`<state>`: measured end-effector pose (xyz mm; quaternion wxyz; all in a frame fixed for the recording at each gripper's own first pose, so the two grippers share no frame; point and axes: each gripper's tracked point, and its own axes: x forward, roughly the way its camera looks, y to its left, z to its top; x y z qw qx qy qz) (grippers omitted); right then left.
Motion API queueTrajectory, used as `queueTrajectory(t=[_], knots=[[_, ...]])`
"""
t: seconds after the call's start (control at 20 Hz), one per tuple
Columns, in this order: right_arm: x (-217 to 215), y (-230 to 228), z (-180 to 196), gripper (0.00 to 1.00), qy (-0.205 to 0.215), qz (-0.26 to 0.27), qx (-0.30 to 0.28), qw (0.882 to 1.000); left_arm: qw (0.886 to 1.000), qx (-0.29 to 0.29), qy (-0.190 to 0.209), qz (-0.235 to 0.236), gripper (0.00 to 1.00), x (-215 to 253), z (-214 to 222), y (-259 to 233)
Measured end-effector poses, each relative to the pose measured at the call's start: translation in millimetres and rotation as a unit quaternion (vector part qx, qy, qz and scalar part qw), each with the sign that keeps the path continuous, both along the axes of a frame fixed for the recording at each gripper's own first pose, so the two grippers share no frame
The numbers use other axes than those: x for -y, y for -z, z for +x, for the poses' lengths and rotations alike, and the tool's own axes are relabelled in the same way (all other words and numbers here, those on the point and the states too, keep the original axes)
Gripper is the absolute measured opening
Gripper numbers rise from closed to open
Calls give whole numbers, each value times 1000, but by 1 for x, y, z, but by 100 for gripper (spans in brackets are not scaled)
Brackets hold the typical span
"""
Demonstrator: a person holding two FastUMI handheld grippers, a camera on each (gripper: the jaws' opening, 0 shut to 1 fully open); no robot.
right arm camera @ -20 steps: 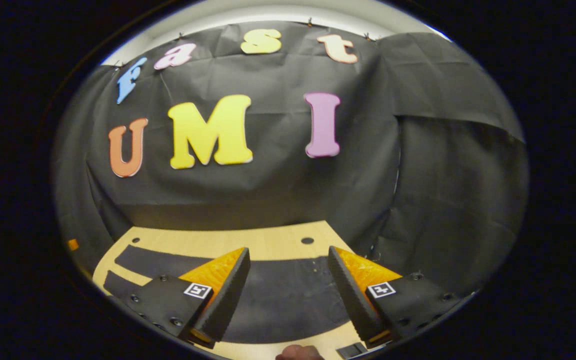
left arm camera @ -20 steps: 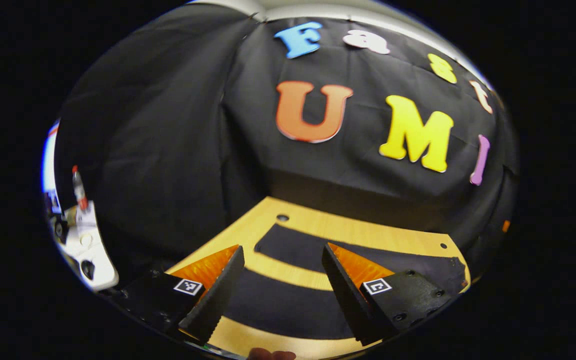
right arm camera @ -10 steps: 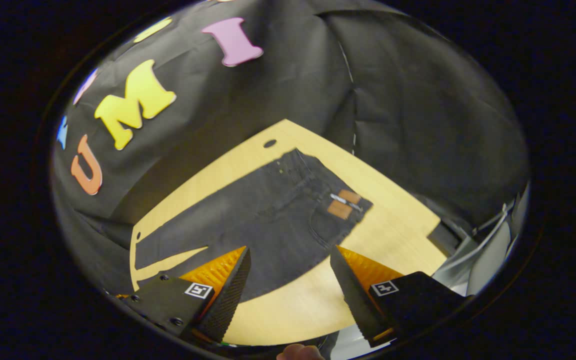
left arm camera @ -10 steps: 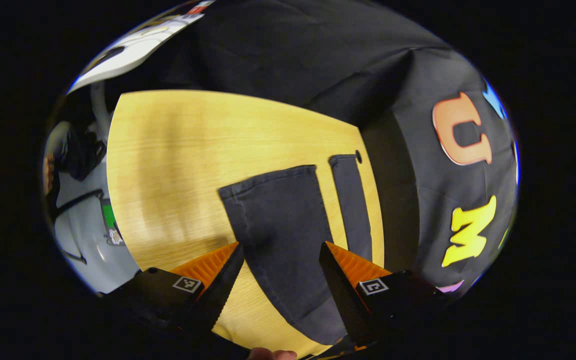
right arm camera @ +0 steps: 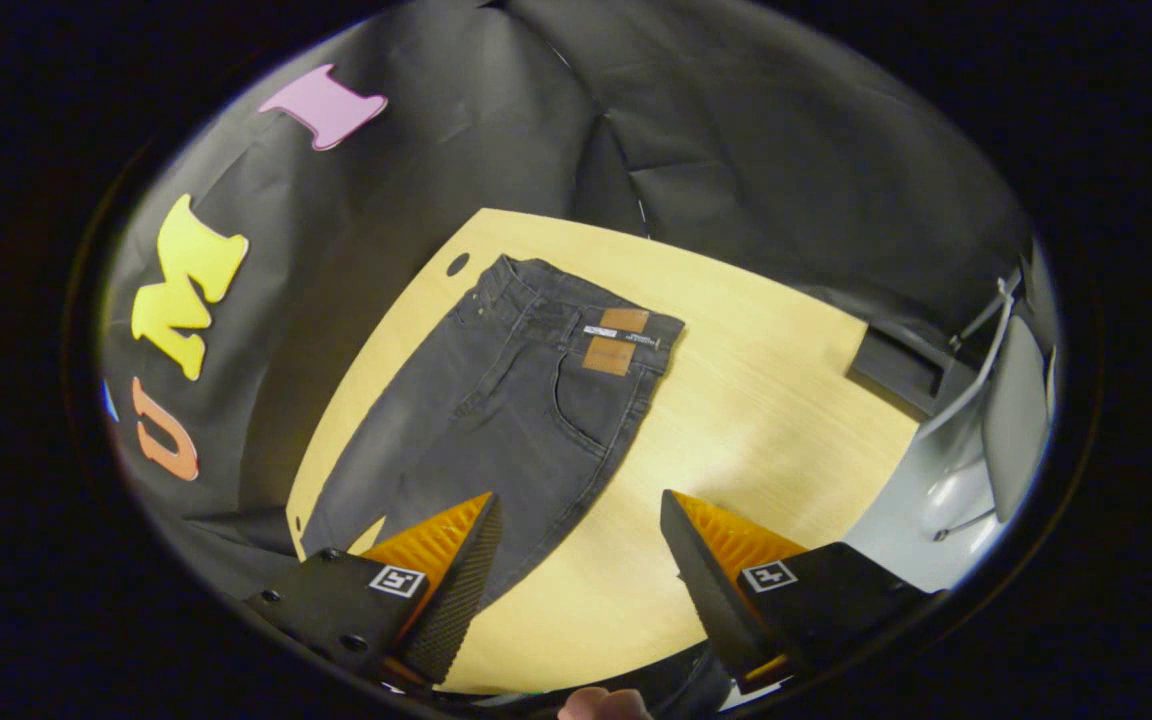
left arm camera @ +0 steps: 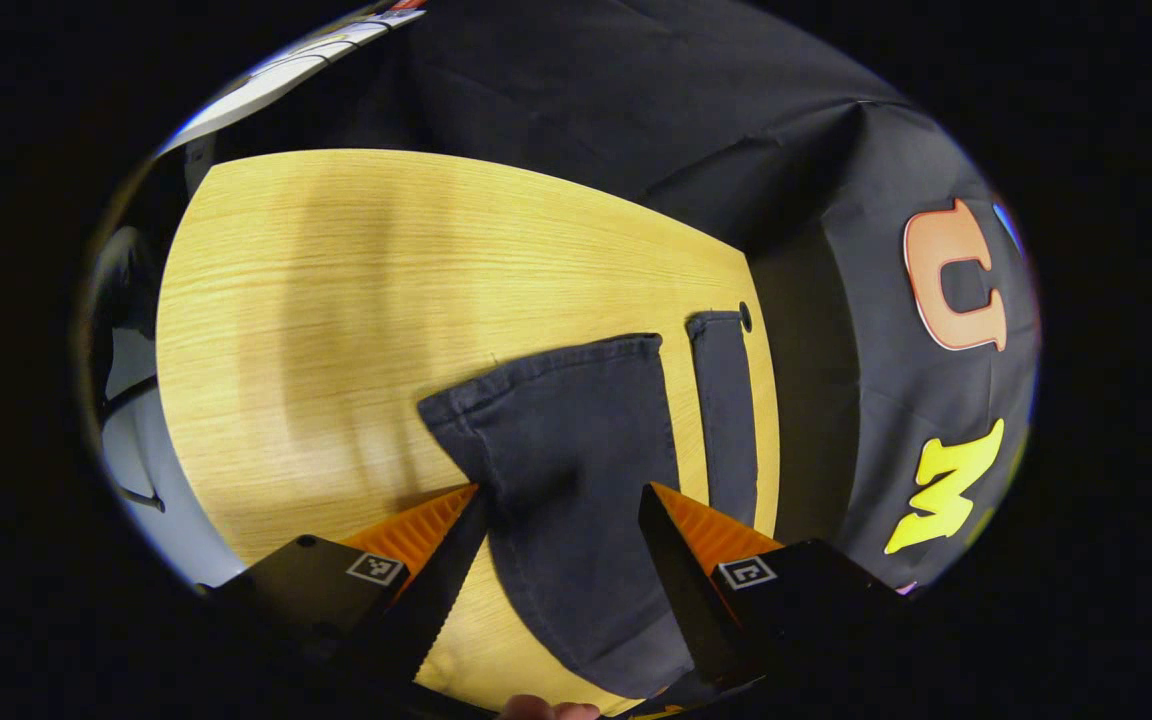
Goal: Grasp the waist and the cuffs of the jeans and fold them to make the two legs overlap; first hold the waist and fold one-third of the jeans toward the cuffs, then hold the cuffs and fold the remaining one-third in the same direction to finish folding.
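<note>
**Jeans flat, no fold started**

Jeans (right arm camera: 516, 400) lie spread on the table (right arm camera: 766, 420), both legs apart, cuffs (left arm camera: 546, 375) unstacked. Left gripper (left arm camera: 561, 520) over the cuffs, right gripper (right arm camera: 581, 540) short of the waist (right arm camera: 576, 300); both spread wide, holding nothing. All folds remain.

Recording booth, staged rather than lived-in. Black cloth (right arm camera: 786, 140) hangs as the wall behind and beside a pale wooden table (right arm camera: 766, 420), creased and pinned in panels. The table (left arm camera: 336, 280) is bare light wood with small round holes near its far corners, one at 11 o'clock in the right gripper view. A single pair of dark jeans (right arm camera: 516, 400) lies flat on it. Beyond the table edge, at 3 o'clock in the right gripper view, a grey chair (right arm camera: 1011, 420) stands on a pale floor.
</note>
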<state>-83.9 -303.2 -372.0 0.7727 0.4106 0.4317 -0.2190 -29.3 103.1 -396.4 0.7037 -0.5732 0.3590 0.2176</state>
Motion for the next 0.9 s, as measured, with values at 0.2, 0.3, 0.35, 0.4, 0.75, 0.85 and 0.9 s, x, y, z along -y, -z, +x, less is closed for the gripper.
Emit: queueTrajectory(t=[0.2, 0.3, 0.35, 0.4, 0.75, 0.85, 0.9], knots=[[2, 25, 21, 98, 44, 54, -10, 998, 1000, -2, -22, -21, 77, -3, 7, 6], [14, 39, 27, 98, 75, 65, -21, 995, 999, -6, -33, -34, 70, -1, 12, 7], [19, 45, 32, 98, 90, 69, -25, 993, 999, -8, -34, -39, 66, 1, 17, 11], [25, 50, 38, 98, 105, 73, -26, 992, 999, -10, -33, -41, 60, 3, 19, 12], [37, 59, 82, 96, 101, 45, -48, 993, 999, -21, -12, -42, 46, 11, 34, 17], [37, 58, 86, 92, 93, 22, -74, 993, 999, -21, -2, -40, 44, 14, 40, 18], [39, 58, 84, 96, 91, 9, -85, 992, 999, -22, 2, -38, 41, 16, 42, 19]])
